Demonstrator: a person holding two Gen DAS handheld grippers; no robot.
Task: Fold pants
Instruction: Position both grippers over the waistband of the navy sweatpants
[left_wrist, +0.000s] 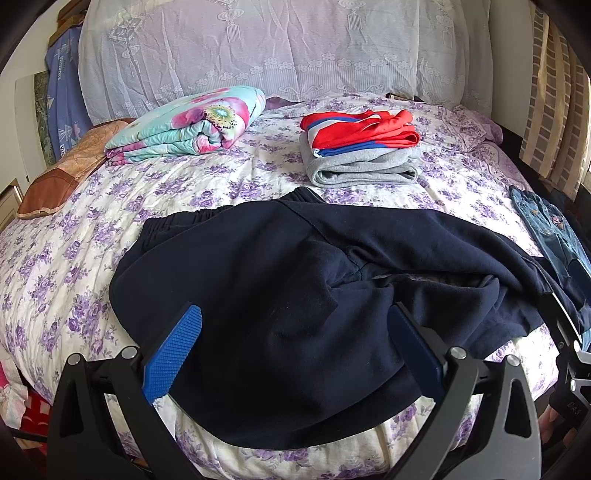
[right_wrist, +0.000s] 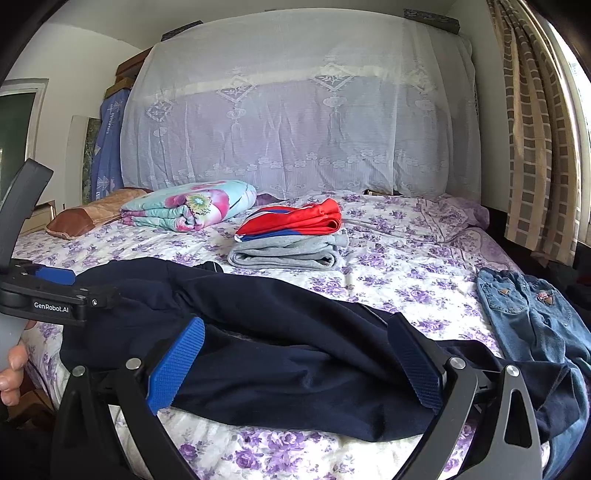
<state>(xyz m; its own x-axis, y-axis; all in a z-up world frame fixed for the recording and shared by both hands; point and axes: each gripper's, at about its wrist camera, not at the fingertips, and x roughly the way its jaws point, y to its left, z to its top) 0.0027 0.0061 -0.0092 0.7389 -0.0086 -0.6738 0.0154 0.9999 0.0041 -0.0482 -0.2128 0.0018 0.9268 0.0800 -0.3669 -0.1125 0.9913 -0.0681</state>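
Left wrist view: the left gripper hovers over the near edge of the bed, its jaws spread wide and grasping nothing. The dark pants lie crumpled across the near half of the flowered sheet, waistband toward the left, one leg running off to the right. The blue pads stand on either side of the bunched fabric; contact cannot be confirmed. Behind the pants sits a stack of folded clothes, red and blue on top of grey. A folded flowered quilt lies to the left of it, with a brown pillow beside that. Jeans lie at the right edge. Part of the right gripper shows at the far right.

Right wrist view: the right gripper hangs over a pant leg, jaws released and wide. The dark pants stretch from left to right along the near edge of the bed. The left gripper appears at the left edge over the waistband end, held by a hand. The jeans lie flat to the right, their lower end touching the pants. The folded clothes and quilt lie farther back.
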